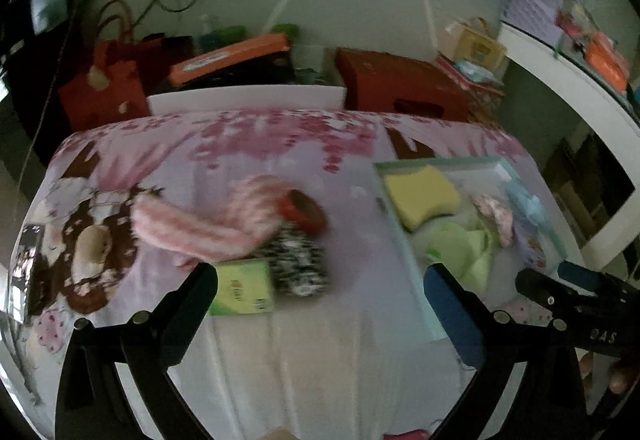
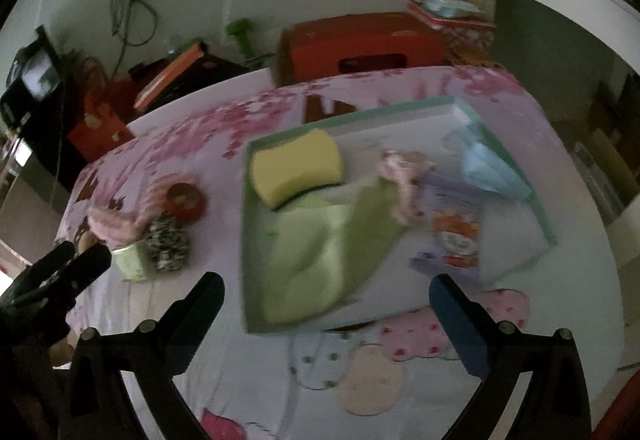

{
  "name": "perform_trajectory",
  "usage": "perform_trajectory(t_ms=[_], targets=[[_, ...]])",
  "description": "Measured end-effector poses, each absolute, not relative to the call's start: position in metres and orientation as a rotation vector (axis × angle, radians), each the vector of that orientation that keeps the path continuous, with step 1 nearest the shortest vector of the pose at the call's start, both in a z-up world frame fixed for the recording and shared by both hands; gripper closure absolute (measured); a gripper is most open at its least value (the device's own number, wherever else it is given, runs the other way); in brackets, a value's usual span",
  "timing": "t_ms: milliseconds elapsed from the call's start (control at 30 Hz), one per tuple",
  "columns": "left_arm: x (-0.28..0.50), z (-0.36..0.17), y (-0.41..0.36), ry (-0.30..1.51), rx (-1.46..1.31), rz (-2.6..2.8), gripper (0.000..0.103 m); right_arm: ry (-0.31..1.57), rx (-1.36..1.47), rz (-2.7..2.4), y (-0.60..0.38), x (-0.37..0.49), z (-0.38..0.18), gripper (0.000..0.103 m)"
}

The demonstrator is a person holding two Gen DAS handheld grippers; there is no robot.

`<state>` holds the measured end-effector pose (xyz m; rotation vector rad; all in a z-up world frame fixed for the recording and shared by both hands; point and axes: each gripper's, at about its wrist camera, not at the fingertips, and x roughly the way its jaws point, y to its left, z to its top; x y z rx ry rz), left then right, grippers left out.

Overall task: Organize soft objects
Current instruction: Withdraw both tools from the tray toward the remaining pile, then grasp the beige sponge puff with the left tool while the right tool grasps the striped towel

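— Between our wide-spread left gripper jaws we see bare tablecloth, nothing held. Just ahead of its left finger sits a green tissue pack, touching a black-and-white patterned bundle.

— Beyond those we have the pink striped fluffy cloth, with a red tape roll lying against it. What about our other hand?

— Ahead of our right gripper, also spread wide and empty, lies the teal-rimmed tray. We count a yellow sponge at its far-left corner and a green cloth draped over the near side.

— Further right of the gripper, inside the tray, we spot a pink floral fabric piece, a printed packet and a light blue item. Blur keeps us from naming it better.

— Left of our right gripper, the other tool's black fingers poke in.
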<state>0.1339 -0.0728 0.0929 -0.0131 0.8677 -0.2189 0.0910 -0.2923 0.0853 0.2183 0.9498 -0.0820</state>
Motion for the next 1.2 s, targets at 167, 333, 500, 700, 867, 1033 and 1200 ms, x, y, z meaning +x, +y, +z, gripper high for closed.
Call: perform_trajectory(t_ms=[167, 333, 500, 700, 867, 1033, 1200], targets=[[0.135, 0.095, -0.028, 0.854, -0.061, -0.158, 0.0, 0.955, 0.169, -0.017, -0.252, 0.103, 0.087, 0.0], [0.14, 0.089, 0.02, 0.856, -0.105, -0.077, 0.0, 0.97, 0.115, 0.039, -0.21, 0.119, 0.086, 0.0], [0.147, 0.077, 0.068, 0.865, -0.159, -0.022, 0.0, 0.985, 0.064, 0.085, -0.174, 0.136, 0.079, 0.0], [0.156, 0.062, 0.104, 0.857, -0.191, -0.008, 0.0, 0.991, 0.011, 0.14, -0.133, 0.159, 0.072, 0.0], [0.172, 0.045, 0.134, 0.9, -0.213, -0.002, 0.0, 0.987, -0.047, 0.195, -0.096, 0.174, 0.068, 0.0], [0.188, 0.026, 0.158, 0.94, -0.226, 0.013, 0.0, 0.999, -0.093, 0.225, -0.064, 0.189, 0.056, 0.004], [0.204, 0.012, 0.168, 0.961, -0.187, 0.039, 0.001, 1.003, -0.131, 0.242, -0.043, 0.201, 0.044, 0.013]])
